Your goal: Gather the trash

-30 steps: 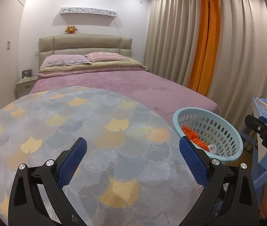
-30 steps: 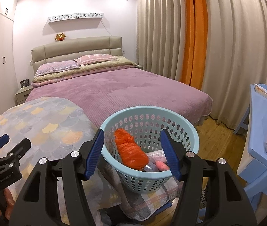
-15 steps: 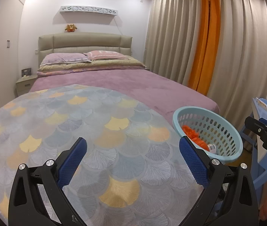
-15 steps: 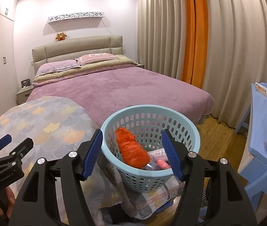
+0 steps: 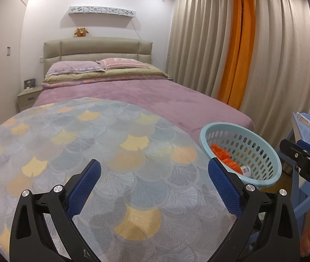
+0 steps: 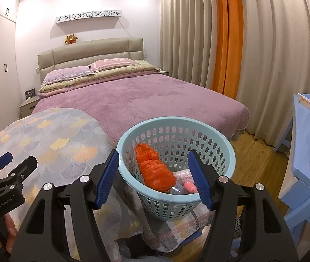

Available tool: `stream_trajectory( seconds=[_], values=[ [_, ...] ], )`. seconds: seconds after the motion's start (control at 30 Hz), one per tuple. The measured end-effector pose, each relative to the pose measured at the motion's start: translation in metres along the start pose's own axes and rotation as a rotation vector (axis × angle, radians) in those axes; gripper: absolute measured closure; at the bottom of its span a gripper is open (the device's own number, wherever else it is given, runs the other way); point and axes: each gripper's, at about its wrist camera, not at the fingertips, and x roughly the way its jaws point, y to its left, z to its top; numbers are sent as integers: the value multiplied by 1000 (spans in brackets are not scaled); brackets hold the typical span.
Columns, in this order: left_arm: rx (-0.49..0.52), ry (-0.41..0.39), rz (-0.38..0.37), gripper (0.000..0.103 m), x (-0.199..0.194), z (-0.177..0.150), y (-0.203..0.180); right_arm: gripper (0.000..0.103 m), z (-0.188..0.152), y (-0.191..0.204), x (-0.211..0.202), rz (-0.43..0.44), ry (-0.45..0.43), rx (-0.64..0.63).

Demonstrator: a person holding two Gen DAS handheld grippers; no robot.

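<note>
- The right tongs (image 6: pixel 152 175) stood spread apart and empty, poised just above the near rim of the basket, gripping nothing.
- The left tongs (image 5: pixel 155 187) were likewise spread wide with nothing between them, held over the patterned quilt (image 5: pixel 102 152); in the right view they showed at the near left edge (image 6: pixel 8 163), well apart from the basket.
- The light-blue basket (image 6: pixel 216 139) sat at the near right corner of the bed, on a checked cloth that hung over the edge, just right of the patterned quilt.
- Collected trash lay inside it: one crumpled orange plastic bag (image 6: pixel 155 170), one clear bottle (image 6: pixel 176 188) partly hidden beneath it, one pink item (image 6: pixel 189 185) and one printed wrapper (image 6: pixel 182 174), four pieces as far as could be counted; more might lie underneath.
- From the left view only the orange bag (image 5: pixel 222 155) and one small labelled piece (image 5: pixel 245 170) showed through the basket's mouth.
- By the look of it the task was near its end or finished: no loose trash could be seen on the quilt, on the purple bed (image 6: pixel 150 96) or on the strip of wooden floor (image 6: pixel 255 150) in sight.
- What remained was probably only a check of places out of view; the blue worktop (image 6: pixel 305 126) at the right held papers and books, not plainly trash.
- Counted overall: two tongs, one basket, one bed, two pillows (image 6: pixel 89 71).
</note>
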Motion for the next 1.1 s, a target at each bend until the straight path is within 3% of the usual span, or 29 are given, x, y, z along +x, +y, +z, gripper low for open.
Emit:
stream_trajectory(
  seconds=[1.1],
  values=[
    [-13, 1, -5, 8, -1, -1, 4, 40, -2, -1, 2, 12, 5, 2]
  ],
)
